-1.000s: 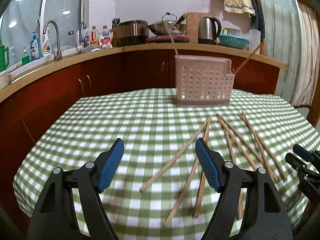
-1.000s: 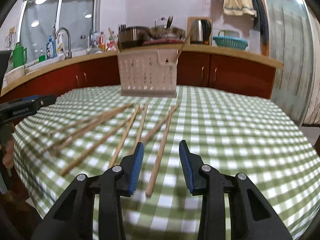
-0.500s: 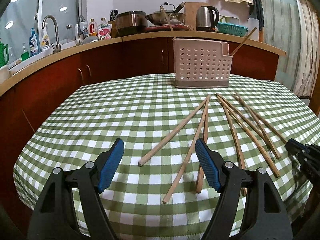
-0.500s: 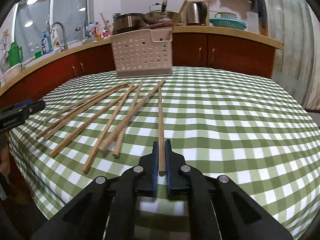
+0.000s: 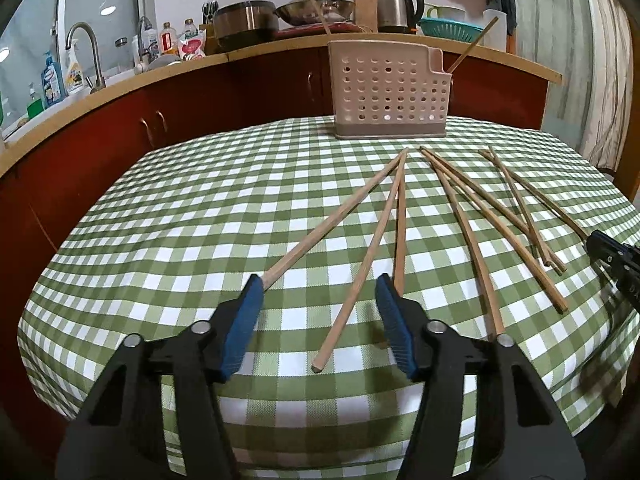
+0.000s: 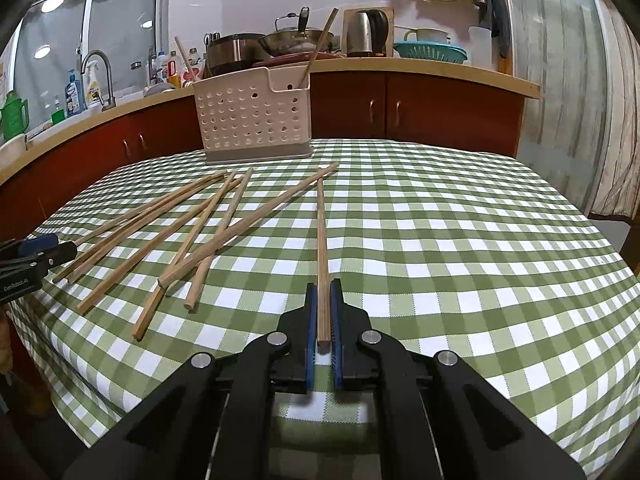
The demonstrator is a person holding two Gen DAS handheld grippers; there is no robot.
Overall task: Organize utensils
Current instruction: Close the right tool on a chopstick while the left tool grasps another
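Near the tabletop's [image 6: 460, 216] front edge, the right hand-held gripper [image 6: 323, 322] pinches one chopstick's [image 6: 321, 236] end for lifting toward the holder [image 6: 252, 116], while the left hand-held gripper [image 5: 320, 312], jaws just narrowing, straddles another chopstick [image 5: 362, 264] ungripped.

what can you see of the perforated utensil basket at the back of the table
The utensil basket is a pale, boxy plastic holder with rows of round holes in its front wall and a darker grey base. Its top edge steps down at one corner. It stands upright at the far side of the checked tablecloth, in front of the counter. Two chopsticks already lean out of it, one at each end. Neither gripper touches it, and the loose chopsticks on the table stop short of its base.
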